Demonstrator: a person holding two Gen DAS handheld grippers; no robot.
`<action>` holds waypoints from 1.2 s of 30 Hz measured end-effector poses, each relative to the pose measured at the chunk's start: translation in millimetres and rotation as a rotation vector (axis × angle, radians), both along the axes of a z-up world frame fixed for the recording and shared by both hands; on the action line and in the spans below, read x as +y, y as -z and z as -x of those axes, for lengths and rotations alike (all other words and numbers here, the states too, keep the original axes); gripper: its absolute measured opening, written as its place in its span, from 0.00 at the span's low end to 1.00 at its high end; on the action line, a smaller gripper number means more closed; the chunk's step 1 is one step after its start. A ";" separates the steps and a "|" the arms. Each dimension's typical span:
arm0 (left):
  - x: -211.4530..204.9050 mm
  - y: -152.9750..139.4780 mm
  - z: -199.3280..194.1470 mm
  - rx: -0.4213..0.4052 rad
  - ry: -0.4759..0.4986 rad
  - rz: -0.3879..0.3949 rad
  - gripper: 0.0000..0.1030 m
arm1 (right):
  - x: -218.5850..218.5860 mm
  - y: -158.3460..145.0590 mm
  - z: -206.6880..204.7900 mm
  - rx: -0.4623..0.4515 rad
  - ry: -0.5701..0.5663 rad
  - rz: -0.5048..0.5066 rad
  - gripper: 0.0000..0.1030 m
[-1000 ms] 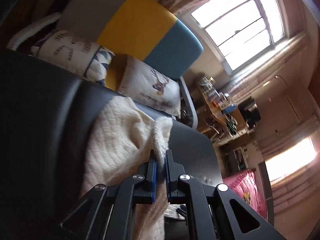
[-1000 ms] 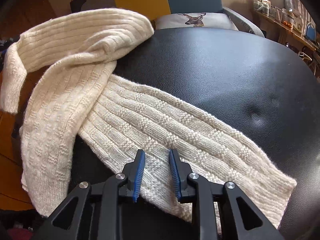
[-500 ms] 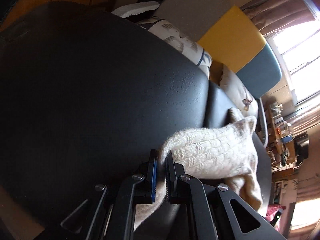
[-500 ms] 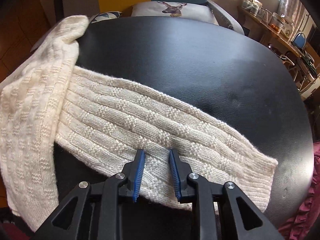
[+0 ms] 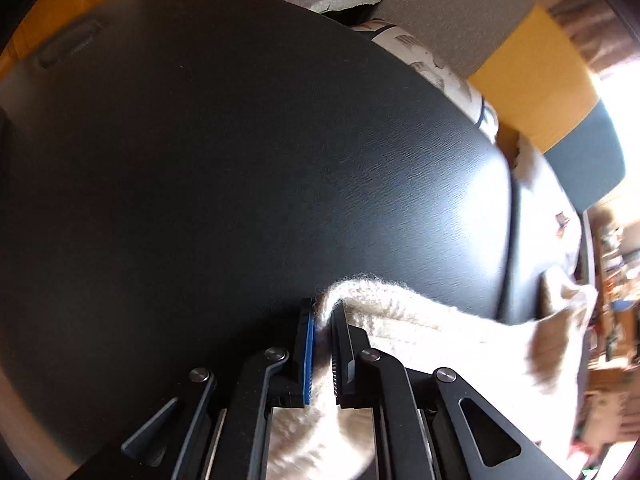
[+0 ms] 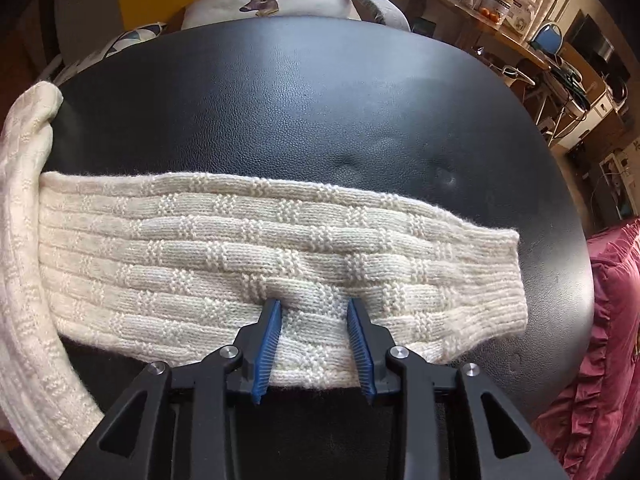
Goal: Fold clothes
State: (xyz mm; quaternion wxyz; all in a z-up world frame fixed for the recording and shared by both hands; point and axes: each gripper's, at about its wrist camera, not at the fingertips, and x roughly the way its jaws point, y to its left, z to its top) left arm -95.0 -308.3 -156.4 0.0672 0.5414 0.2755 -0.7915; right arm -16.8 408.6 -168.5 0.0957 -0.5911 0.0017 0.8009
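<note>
Across the black leather seat (image 6: 320,92), mid-frame in the right wrist view, a cream knit scarf (image 6: 248,248) lies flat, left end curling down the frame's left edge. Right gripper (image 6: 314,308) tips rest on it; jaws have just been opening, now apart, knit between them, unpinched. Lower centre, left wrist view: left gripper (image 5: 322,320) clamped on a scarf fold (image 5: 420,332).

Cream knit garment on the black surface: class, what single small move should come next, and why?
Probably lift the right gripper clear. Its jaws have just been opening, the knit strip lies flat across the black surface, while the left gripper is clamped on the other end and can carry the fold.
</note>
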 end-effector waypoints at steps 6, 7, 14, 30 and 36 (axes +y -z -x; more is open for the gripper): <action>-6.4 -56.3 -9.1 0.082 0.015 0.034 0.20 | -26.8 -37.3 -5.8 0.147 -0.123 0.035 0.32; -4.0 -65.4 -13.9 0.092 0.030 0.062 0.21 | -35.3 -43.3 -5.2 0.177 -0.159 0.062 0.32; 8.6 -87.3 -40.5 0.066 0.081 0.079 0.28 | -116.8 -18.4 52.9 0.152 -0.385 0.077 0.32; 219.4 9.8 -54.5 -0.117 0.314 -0.602 0.36 | -124.0 -2.2 53.8 0.129 -0.313 0.168 0.34; 215.9 13.3 -42.5 -0.074 0.168 -0.573 0.55 | -125.1 -3.8 49.0 0.160 -0.301 0.192 0.34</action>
